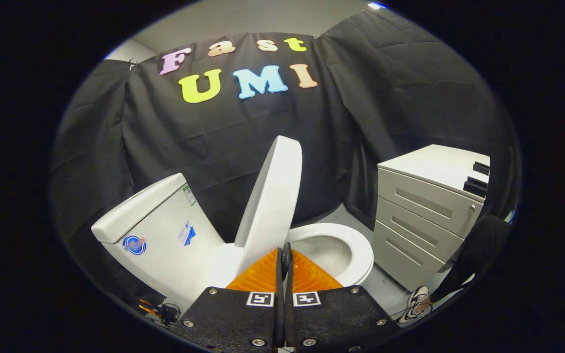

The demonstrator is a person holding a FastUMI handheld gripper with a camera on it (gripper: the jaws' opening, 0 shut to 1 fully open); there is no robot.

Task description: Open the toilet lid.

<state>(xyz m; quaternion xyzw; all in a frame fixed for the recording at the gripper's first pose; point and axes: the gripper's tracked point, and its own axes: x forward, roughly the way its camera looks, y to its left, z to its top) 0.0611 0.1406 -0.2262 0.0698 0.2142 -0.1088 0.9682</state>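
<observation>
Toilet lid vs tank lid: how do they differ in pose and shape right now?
The toilet lid stands raised, near upright, just beyond the shut claw; the tank lid lies flat on the tank. The toilet lid is a rounded oval; the tank lid is a long slab. Both are glossy white.

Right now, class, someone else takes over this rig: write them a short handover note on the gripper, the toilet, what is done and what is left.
Gripper: fingers shut together, holding nothing, their tips at the lower edge of the lid.
Lid: raised, tilted back toward the tank, apparently not resting on it yet.
Bowl: uncovered, just beyond the fingers.
Done: lid lifted most of the way.
Left: probably push it back to the tank, then withdraw.
</observation>
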